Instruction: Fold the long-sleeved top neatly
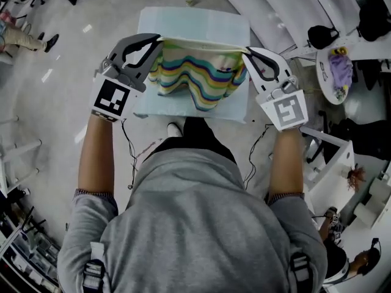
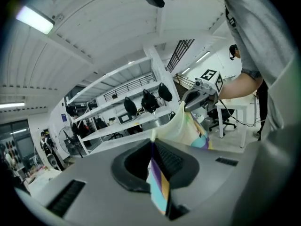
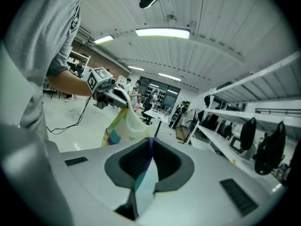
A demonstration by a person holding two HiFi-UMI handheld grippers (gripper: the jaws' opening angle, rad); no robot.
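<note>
Folding looks barely begun, as I judge it: the long-sleeved top (image 1: 195, 72) hangs at upper centre of the head view, stretched between the left gripper (image 1: 160, 39) and the right gripper (image 1: 245, 52) above the pale blue counter (image 1: 183, 17). Both pairs of jaws are clamped on its upper edge. No neat fold shows yet. The cloth sags and bunches mid-span, with wavy yellow, green, blue and purple stripes.
</note>
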